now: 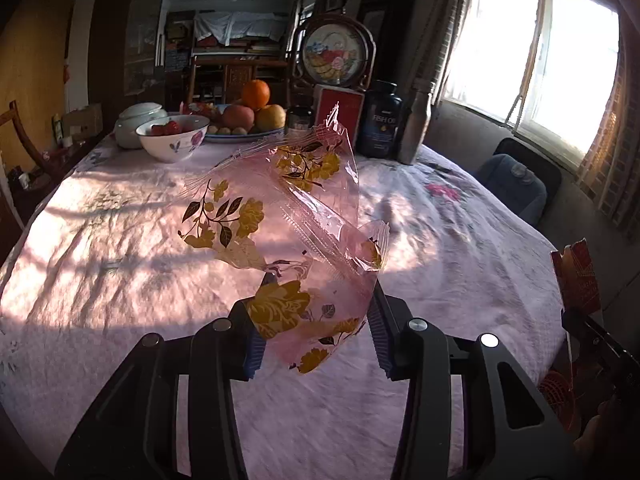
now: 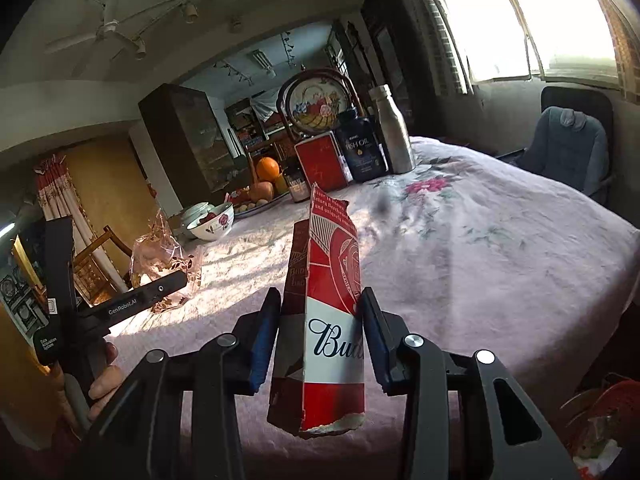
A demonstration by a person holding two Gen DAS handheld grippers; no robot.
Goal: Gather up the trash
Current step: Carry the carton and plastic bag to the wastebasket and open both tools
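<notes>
Above the pink tablecloth (image 1: 120, 260), on my side of the fruit plate (image 1: 240, 136), I have a piece of trash in each gripper. My left gripper (image 1: 316, 332) is clamped on a crumpled sheet of pink cellophane wrap (image 1: 272, 216) printed with yellow flowers; my right gripper (image 2: 318, 340) is closed on a torn red-and-white Budweiser carton (image 2: 328, 320), held upright.

The wrap looks nearly weightless, soft and slippery. It billows well past the pads, so I judge the hold best kept low on the bunched part, where the layers pile up. The carton looks light and fairly stiff, but its ragged edges would likely tear; the flat printed sides are the place to squeeze.

Toward me from the fruit plate the cloth lies open. Behind and beside that plate stand a flowered bowl (image 1: 174, 136), a fish oil bottle (image 1: 380, 120) and a metal flask (image 1: 414, 128), which the loose wrap could brush. A red basket (image 1: 556, 396) shows past the table's near right edge.
</notes>
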